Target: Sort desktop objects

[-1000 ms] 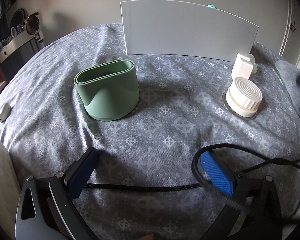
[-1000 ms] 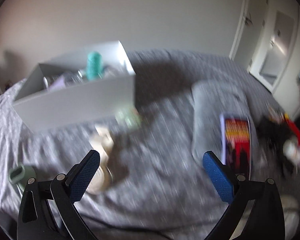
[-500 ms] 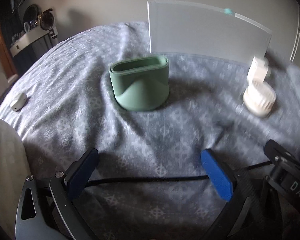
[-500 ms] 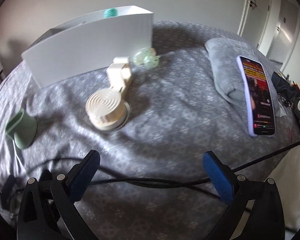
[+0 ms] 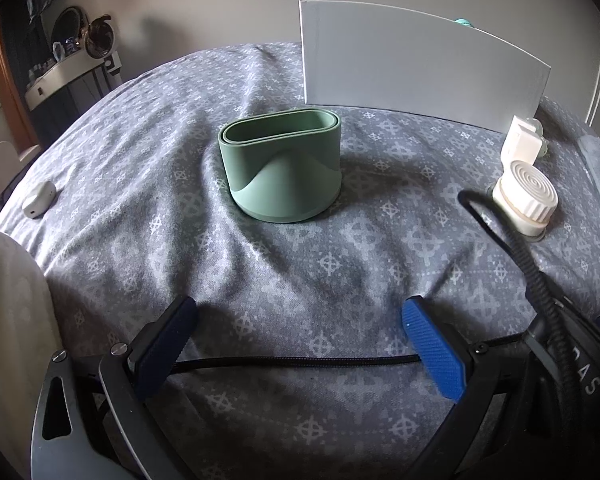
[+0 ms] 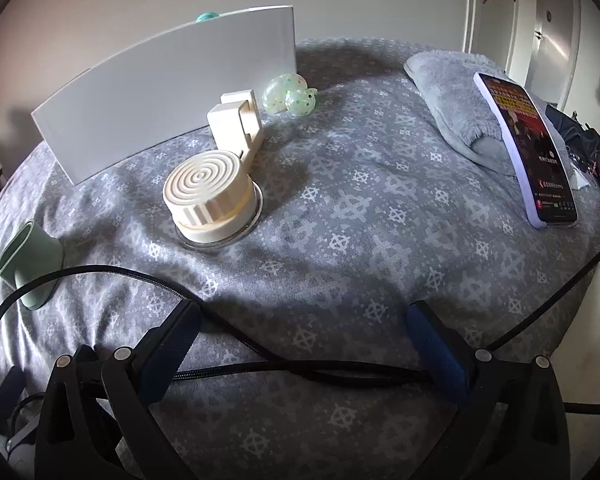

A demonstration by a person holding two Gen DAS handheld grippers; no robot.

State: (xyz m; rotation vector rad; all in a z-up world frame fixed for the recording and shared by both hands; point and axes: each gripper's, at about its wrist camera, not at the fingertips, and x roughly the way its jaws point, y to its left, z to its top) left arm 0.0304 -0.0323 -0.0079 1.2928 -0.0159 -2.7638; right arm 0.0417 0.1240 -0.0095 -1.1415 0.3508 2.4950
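A green oval holder [image 5: 281,168] stands on the grey patterned cloth [image 5: 300,272], ahead of my open, empty left gripper [image 5: 300,328]. It shows at the far left of the right wrist view [image 6: 26,264]. A cream round ribbed cap [image 6: 208,196] sits ahead and left of my open, empty right gripper [image 6: 304,332], with a cream block stand [image 6: 238,128] behind it. Both show at the right of the left wrist view: the cap [image 5: 526,196] and the stand [image 5: 520,146]. Green spotted balls [image 6: 290,94] lie by the white box [image 6: 172,96].
The white box [image 5: 416,64] stands at the back with a teal item poking out. A phone [image 6: 528,140] leans on a grey fluffy cloth [image 6: 456,96] at right. Black cables [image 5: 300,360] cross in front of both grippers. A small white case [image 5: 39,199] lies far left.
Both grippers have come down lower and closer to the cloth. The left view swung left, so the green holder is now centred. The right view steadied on the cream cap. Both stay open.
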